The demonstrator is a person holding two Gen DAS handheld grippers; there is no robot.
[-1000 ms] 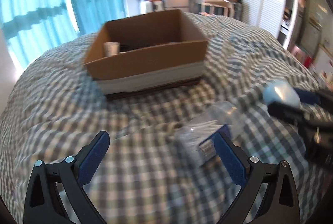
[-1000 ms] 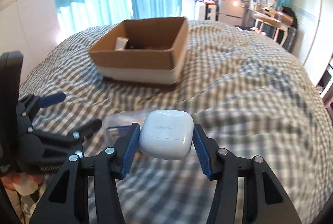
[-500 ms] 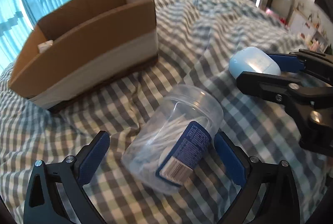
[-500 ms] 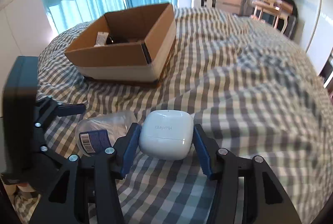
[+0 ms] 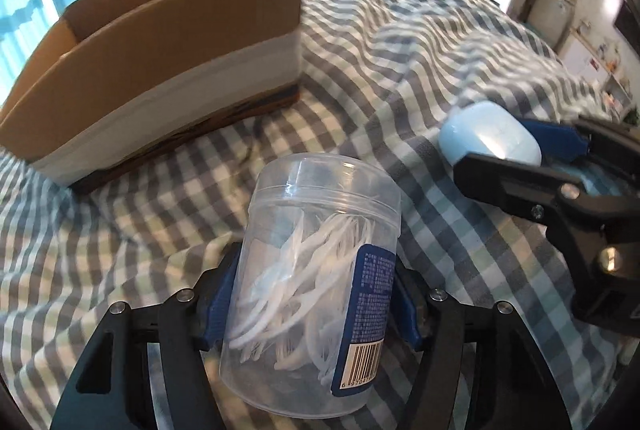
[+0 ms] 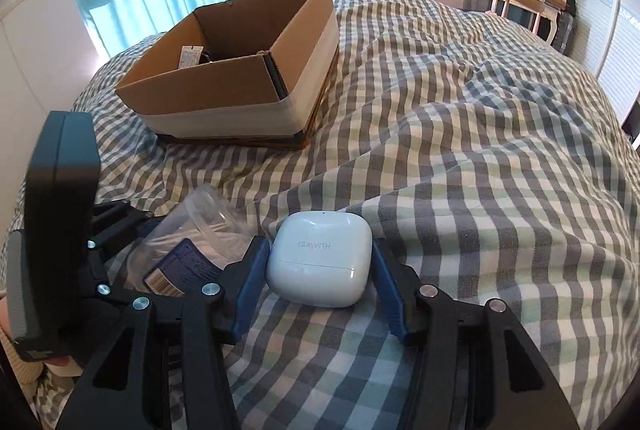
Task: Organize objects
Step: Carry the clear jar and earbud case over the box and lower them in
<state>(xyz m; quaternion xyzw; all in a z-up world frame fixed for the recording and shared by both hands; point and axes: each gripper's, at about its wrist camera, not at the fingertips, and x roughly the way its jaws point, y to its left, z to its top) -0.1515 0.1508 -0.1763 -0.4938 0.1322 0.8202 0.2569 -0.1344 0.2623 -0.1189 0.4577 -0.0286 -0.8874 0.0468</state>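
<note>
bedroom, teal curtains behind, bed (image 6: 460, 118) under a rumpled grey-and-white check cover. cardboard box (image 6: 240, 78) sitting on the cover, well ahead of both tongs, top open, a few small items already inside.

left tongs (image 5: 310, 294): jaws closing around a clear plastic jar (image 5: 316, 262) lying on its side, mouth end pointing away toward the box. blue pads at both flanks of the jar, seemingly just touching; firm pressure not yet certain. white floss picks loose inside, blue label with barcode on the right side.

right tongs (image 6: 318, 282): clamped on a white earbud case (image 6: 318, 258), pads pressing both sides, case just off the cover. just right of the left tongs, close alongside.

step in hand, by judgement: securing the jar before lifting toward the box. best finished squarely across the widest part, pads level, no rush — smooth thin wall likely to slip or flex. lift straight up first, clear of the folds. keep the two tongs apart on the way; crowded here.
</note>
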